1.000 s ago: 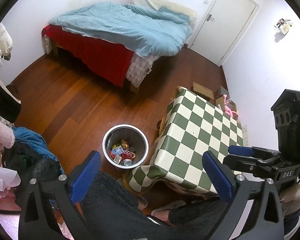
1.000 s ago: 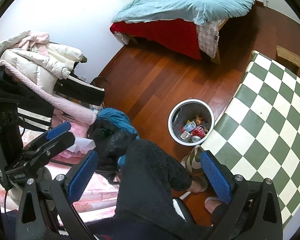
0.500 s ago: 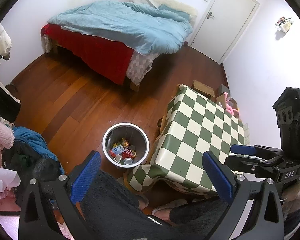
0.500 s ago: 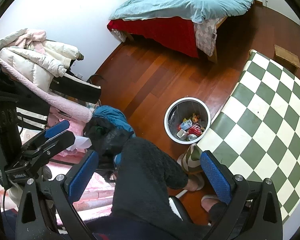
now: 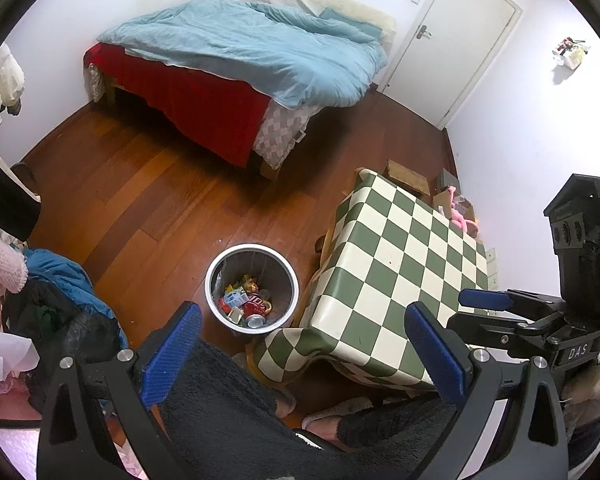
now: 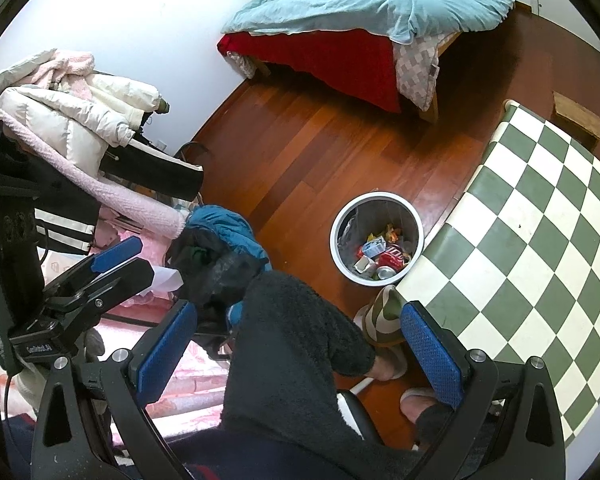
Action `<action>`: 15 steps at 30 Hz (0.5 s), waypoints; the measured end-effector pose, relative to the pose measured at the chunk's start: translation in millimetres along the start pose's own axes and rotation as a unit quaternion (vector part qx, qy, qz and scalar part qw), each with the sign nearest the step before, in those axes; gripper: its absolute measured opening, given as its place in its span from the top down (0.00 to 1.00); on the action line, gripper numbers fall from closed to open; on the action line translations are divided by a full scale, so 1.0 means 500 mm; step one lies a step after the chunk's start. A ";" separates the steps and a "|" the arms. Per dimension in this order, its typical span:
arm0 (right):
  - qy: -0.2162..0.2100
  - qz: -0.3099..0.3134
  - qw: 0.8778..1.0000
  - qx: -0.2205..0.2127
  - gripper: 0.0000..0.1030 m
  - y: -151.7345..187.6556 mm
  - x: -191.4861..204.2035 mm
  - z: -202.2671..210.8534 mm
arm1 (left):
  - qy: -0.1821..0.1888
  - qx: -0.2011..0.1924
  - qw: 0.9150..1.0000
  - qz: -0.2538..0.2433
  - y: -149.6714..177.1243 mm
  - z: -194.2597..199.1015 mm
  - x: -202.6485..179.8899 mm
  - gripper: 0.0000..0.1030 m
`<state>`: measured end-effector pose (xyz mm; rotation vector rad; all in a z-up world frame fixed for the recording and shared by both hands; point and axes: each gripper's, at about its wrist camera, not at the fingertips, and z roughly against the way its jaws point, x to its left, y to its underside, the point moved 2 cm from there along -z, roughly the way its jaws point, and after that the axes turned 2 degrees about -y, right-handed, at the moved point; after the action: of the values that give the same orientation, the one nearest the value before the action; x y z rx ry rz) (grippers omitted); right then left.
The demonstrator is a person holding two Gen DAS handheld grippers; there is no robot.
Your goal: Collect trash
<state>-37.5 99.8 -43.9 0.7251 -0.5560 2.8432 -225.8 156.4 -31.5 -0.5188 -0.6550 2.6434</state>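
A round metal bin (image 5: 216, 276) stands on the wood floor beside the checkered table (image 5: 400, 264). It holds cans, cartons and wrappers (image 5: 246, 306). The bin also shows in the right wrist view (image 6: 342, 220), with its trash (image 6: 382, 258) inside. My left gripper (image 5: 304, 354) is open and empty, held high above my lap, near the bin. My right gripper (image 6: 296, 350) is open and empty, above my knee. Each gripper shows in the other's view, the right one (image 5: 500, 312) over the table's near corner, the left one (image 6: 108, 264) by the clothes.
A bed with a blue duvet (image 5: 240, 52) fills the far side, next to a white door (image 5: 456, 44). A heap of coats and clothes (image 6: 68, 128) lies on the left. Boxes and a pink toy (image 5: 460, 212) sit behind the table. My legs and slippers (image 6: 388, 356) are below.
Both grippers have drifted slightly, so the view has shifted a little. Both stay open and empty. The bin and trash have not moved.
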 end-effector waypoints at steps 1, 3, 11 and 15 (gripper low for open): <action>0.001 0.001 1.000 0.000 0.00 0.000 0.000 0.000 | -0.001 0.000 1.000 0.001 0.001 -0.001 0.001 0.00; 0.001 0.001 1.000 0.000 0.00 0.000 0.000 0.000 | -0.001 0.001 1.000 0.002 0.001 -0.002 0.003 0.00; 0.001 0.001 1.000 0.001 0.00 -0.003 0.005 -0.007 | -0.001 0.000 1.000 0.003 0.003 -0.002 0.005 0.00; 0.000 0.002 1.000 0.001 0.00 -0.003 0.007 -0.009 | -0.002 0.000 1.000 0.005 0.004 -0.001 0.005 0.00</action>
<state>-42.2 103.2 -45.2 0.7247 -0.5554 2.8475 -228.3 156.1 -33.6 -0.5181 -0.6554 2.6542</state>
